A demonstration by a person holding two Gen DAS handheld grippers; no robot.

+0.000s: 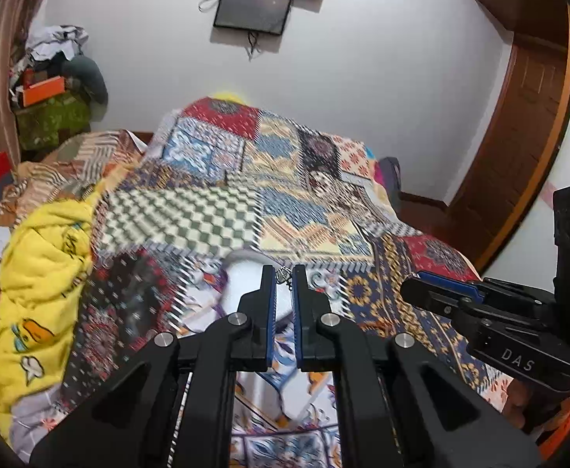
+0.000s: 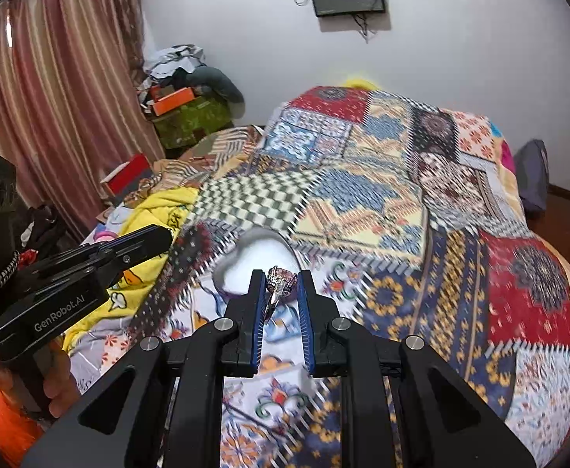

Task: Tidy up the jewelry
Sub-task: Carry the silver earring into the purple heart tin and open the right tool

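Right claw (image 2: 281, 286) pinches a gemstone ring (image 2: 279, 281) at its tips, just above the white heart-shaped box (image 2: 259, 259) on the bed; left claw (image 1: 284, 277) nips a small silver chain piece (image 1: 283, 274) over that box (image 1: 242, 277).

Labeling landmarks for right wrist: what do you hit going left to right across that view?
left gripper → orange box on the clutter pile → white heart-shaped dish → ring held in the right gripper → red patch of the patchwork quilt → grey bag by the wall.
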